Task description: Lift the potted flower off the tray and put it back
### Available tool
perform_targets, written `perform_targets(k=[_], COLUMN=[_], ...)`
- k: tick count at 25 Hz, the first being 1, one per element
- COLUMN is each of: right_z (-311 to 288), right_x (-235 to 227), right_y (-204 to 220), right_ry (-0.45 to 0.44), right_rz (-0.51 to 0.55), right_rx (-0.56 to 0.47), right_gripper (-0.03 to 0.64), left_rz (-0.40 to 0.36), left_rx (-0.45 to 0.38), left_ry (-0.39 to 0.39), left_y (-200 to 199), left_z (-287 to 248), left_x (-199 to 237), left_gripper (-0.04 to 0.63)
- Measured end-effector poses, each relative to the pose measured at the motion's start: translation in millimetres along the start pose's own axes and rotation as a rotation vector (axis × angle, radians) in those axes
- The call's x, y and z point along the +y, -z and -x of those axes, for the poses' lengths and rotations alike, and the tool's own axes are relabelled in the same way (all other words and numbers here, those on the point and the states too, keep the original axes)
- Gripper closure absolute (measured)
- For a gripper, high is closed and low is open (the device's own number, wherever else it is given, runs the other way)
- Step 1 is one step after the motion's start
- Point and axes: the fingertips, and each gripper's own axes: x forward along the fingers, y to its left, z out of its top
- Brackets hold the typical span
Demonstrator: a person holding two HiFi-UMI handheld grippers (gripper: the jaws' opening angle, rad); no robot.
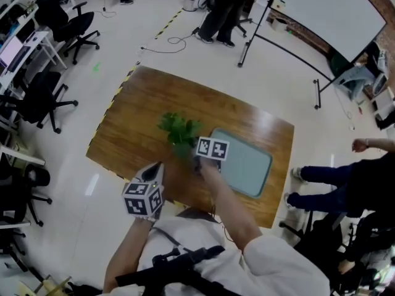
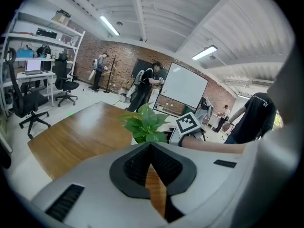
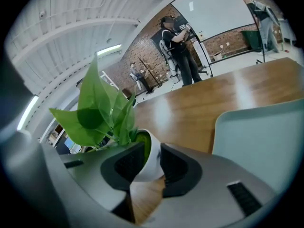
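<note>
My right gripper (image 3: 151, 150) grips the rim wall of the small white pot of leafy green plant (image 3: 153, 161), one pad inside and one outside. The pot tilts over the brown wooden table (image 1: 139, 106), just beside the bare pale green rectangular tray (image 1: 250, 165). My left gripper (image 2: 151, 147) hangs near, jaws together and empty. I judge this the return step: lift, carry over the tray, lower level
</note>
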Motion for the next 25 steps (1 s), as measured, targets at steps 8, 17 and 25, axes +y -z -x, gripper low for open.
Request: perform_targets(k=[8, 17, 25], right_z=[0, 31, 98], right_x=[1, -1, -48], right_y=[-1, -9, -27], right_ry=[0.058, 0.078, 0.170], right_rz=[0.011, -0.063, -0.138], right_rx=[-0.021, -0.122, -0.254], right_gripper=[0.546, 0.558, 0.558], left_rz=[0.007, -0.033, -0.089], left_rx=[0.000, 0.009, 0.043], left_ry=[-0.013, 0.061, 0.181], left_y=[4, 3, 3], left_z=[5, 8, -10], left_x=[13, 7, -28], left_gripper=[0.595, 0.595, 0.595])
